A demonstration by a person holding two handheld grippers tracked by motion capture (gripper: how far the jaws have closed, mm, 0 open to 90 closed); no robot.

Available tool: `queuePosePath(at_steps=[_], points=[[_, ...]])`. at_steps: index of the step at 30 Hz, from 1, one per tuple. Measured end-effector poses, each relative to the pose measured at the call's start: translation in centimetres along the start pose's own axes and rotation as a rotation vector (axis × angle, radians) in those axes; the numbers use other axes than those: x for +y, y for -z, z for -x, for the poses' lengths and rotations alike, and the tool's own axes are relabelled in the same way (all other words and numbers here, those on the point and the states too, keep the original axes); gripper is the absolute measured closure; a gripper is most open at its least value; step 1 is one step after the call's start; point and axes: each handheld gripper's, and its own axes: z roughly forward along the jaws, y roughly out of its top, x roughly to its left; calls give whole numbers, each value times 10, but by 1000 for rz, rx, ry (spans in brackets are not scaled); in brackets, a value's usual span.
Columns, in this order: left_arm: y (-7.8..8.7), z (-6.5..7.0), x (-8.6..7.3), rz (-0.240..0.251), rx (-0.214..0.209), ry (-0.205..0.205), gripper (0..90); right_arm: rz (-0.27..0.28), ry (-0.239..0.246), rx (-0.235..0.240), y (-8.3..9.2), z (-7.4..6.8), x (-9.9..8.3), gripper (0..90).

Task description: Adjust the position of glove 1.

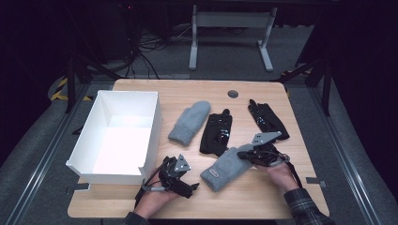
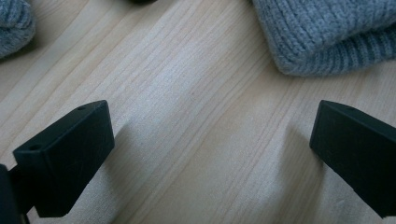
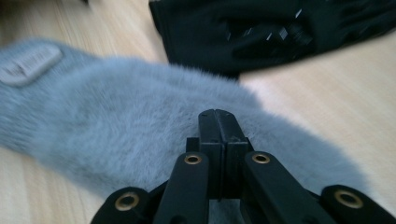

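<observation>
Two grey mittens lie on the wooden table. One mitten (image 1: pixel 190 123) is near the middle. The other mitten (image 1: pixel 224 168) (image 3: pixel 116 116) lies near the front, with a label on its cuff. My right gripper (image 1: pixel 251 154) (image 3: pixel 218 116) is shut, its tips on the fuzzy far end of this mitten; I see no fabric between the jaws. My left gripper (image 1: pixel 180 171) (image 2: pixel 210 154) stands open over bare wood, left of the mitten's ribbed cuff (image 2: pixel 327 37), with nothing between its jaws.
An open white box (image 1: pixel 155 122) stands at the left of the table. Two black gloves (image 1: pixel 217 133) (image 1: pixel 268 121) lie behind the front mitten, one of them (image 3: pixel 261 32) just beyond my right gripper. A round grommet (image 1: pixel 233 93) sits near the table's far edge.
</observation>
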Motion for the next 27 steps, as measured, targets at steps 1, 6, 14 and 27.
queuePosePath(at_steps=[1, 6, 14, 27], points=[[0, 0, 0, 2, 0, 3, 2, 4, -3, 13, -2, -1, -1, 900], [0, 0, 0, 1, -1, 1, 2, 1, -5, 26, -1, -6, -4, 900], [0, 1, 0, 0, -2, 2, 2, -16, 14, 48, 3, -22, -6, 900], [0, 0, 0, 0, -2, -3, 2, 31, -39, 11, 25, -22, -11, 695]])
